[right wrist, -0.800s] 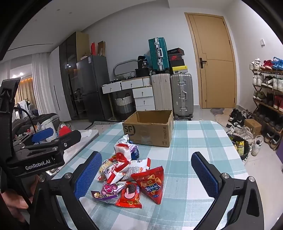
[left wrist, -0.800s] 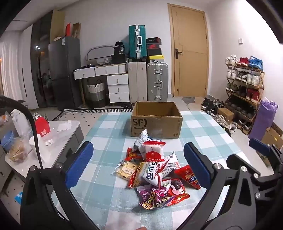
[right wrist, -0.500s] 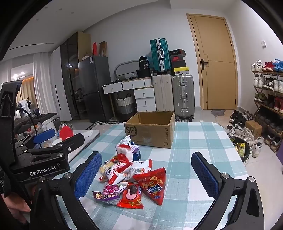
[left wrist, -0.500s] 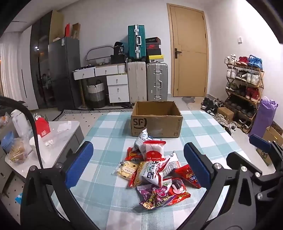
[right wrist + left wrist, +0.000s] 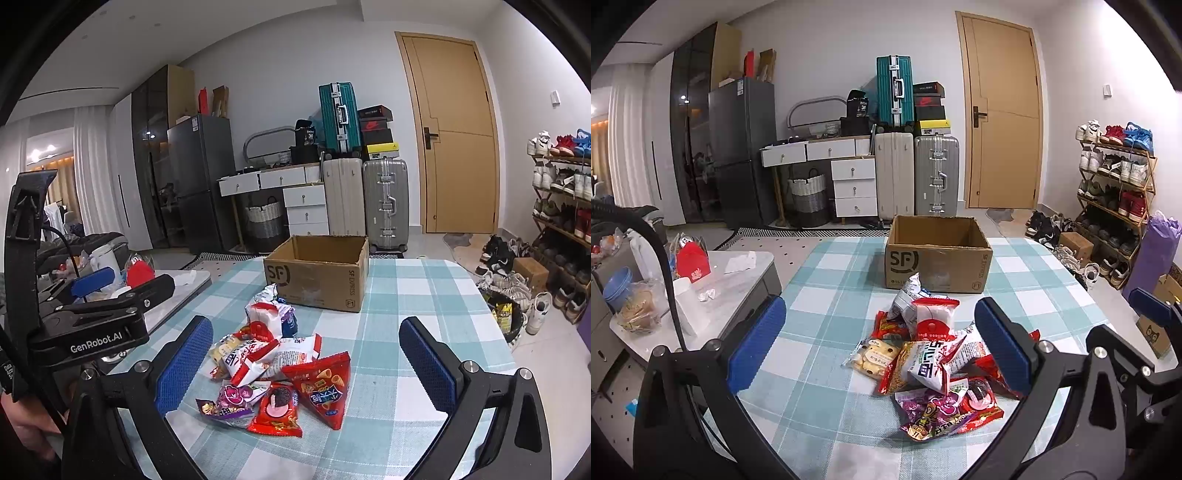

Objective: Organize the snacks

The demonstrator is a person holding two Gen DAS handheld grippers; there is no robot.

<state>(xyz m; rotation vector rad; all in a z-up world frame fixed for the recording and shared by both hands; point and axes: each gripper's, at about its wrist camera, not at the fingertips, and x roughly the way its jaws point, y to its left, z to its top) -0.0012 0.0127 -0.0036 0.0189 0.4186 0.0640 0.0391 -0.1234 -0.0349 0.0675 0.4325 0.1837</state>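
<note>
A pile of snack packets (image 5: 931,362) lies on the checked tablecloth (image 5: 831,280), with an open cardboard box (image 5: 938,258) just behind it. My left gripper (image 5: 879,347) hovers in front of the pile, open, nothing between its blue pads. In the right wrist view the same pile (image 5: 277,362) shows a red triangular chip bag (image 5: 325,387) at its near right, and the box (image 5: 317,273) behind. My right gripper (image 5: 306,369) is open too, empty, short of the pile. The left gripper's body (image 5: 92,325) shows at the left, held by a hand.
A low white side table (image 5: 738,273) with a red bag, a bowl and a bottle stands left of the table. A shoe rack (image 5: 1115,177) and shoes on the floor lie to the right. Suitcases, drawers and a door line the far wall.
</note>
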